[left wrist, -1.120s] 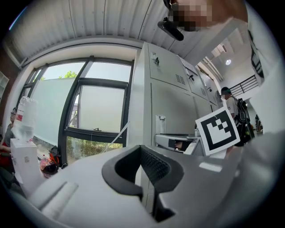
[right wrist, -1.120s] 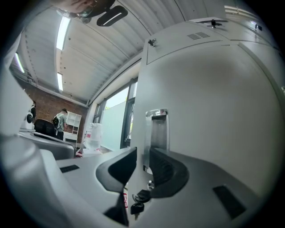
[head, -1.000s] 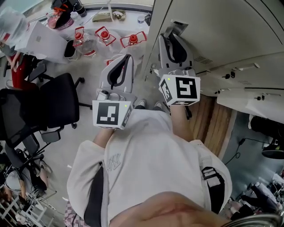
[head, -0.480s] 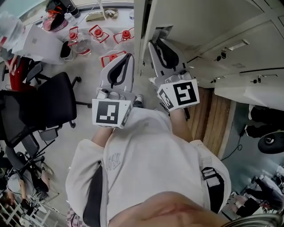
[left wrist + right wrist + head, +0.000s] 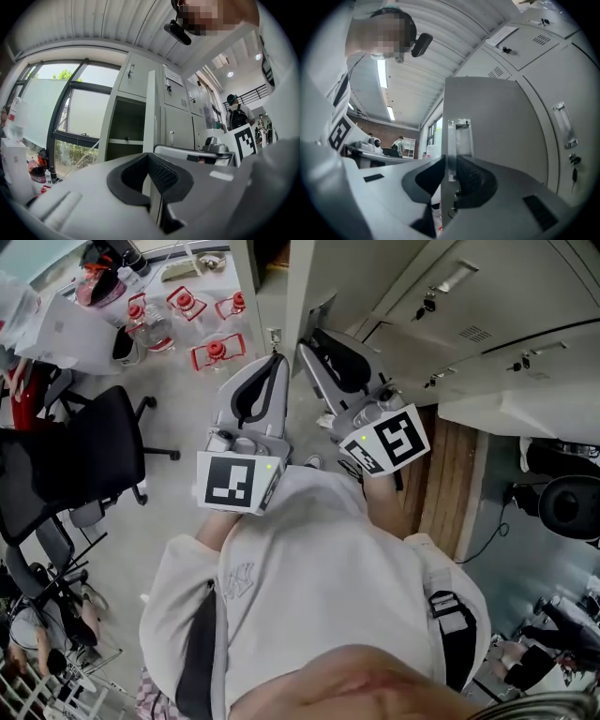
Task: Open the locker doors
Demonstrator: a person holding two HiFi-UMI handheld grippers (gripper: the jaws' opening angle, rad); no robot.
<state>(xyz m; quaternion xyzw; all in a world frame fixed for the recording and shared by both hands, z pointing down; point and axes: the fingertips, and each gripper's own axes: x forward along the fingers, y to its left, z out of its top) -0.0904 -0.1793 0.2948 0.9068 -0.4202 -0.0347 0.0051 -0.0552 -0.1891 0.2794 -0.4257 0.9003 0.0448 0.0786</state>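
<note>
We judge the step in hand to be the swing of one locker door (image 5: 337, 282): it stands away from its frame, and beside it a dark compartment (image 5: 126, 126) with a shelf inside lies open to view.

The right claw (image 5: 303, 335) is clamped on the free edge of that door. In the right gripper view the edge runs straight up between the two jaws, with the ridged pad pressed to the door's face and the other jaw on its far side, level with the recessed handle (image 5: 459, 136). So the task's thing sits inside this claw, not merely near it.

The left claw (image 5: 271, 358) is closed with nothing in it. Its tips meet, and it hangs just beside the door's edge, apart from it, on the side toward the room. In the left gripper view the door's thin edge (image 5: 151, 108) rises behind the closed tips.

The other lockers (image 5: 487, 324) on the right have their doors closed.

The next move, as we read it, calls for drawing the held edge on round its hinge in an arc, not a straight pull, so the grip does not slip off the thin edge. Then we would release it and take a neighbouring handle.
</note>
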